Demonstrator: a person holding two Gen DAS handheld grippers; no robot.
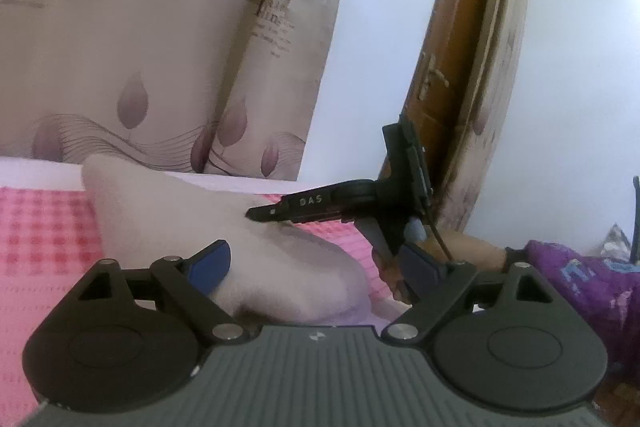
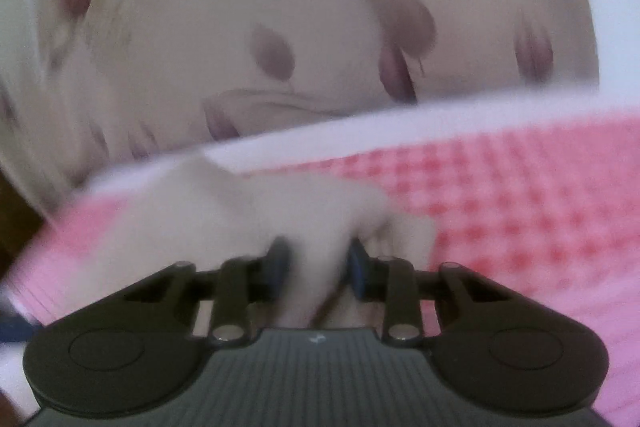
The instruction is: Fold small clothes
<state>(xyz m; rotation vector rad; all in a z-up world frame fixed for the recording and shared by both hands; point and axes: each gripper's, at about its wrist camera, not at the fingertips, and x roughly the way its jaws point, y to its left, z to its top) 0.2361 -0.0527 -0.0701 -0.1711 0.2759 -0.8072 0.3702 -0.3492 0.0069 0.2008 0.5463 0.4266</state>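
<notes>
A pink-and-white checked bedspread [image 1: 44,239] covers the bed and fills the lower part of both views, with a white border [image 2: 400,131] along its far edge. Behind the bed hangs a cream curtain printed with mauve leaves and thin curling lines [image 1: 132,59], and to its right stand a pale wall and a brown wooden door with a metal handle [image 1: 452,39]. At the right edge of the left wrist view lies a purple patterned cloth [image 1: 588,291].

On the bedspread sits the small cream-white garment of soft fabric [image 1: 224,223], partly lifted into a hump, its far corner reaching up toward the white border. It lies between the two tools.

The right tongs [image 2: 318,263] are narrow and pinch a bunched fold of the garment [image 2: 280,227] between their blue pads [image 2: 358,267]; the right wrist view is blurred, so the fold's edges are unclear. Seen from the left wrist view, these same tongs [image 1: 256,214] reach in from the right, tip at the cloth, with a hand [image 1: 460,255] behind them on the grip.

The left tongs [image 1: 316,263] stand wide, with the garment's near end lying between the blue pads [image 1: 212,263] but not pressed by them.
</notes>
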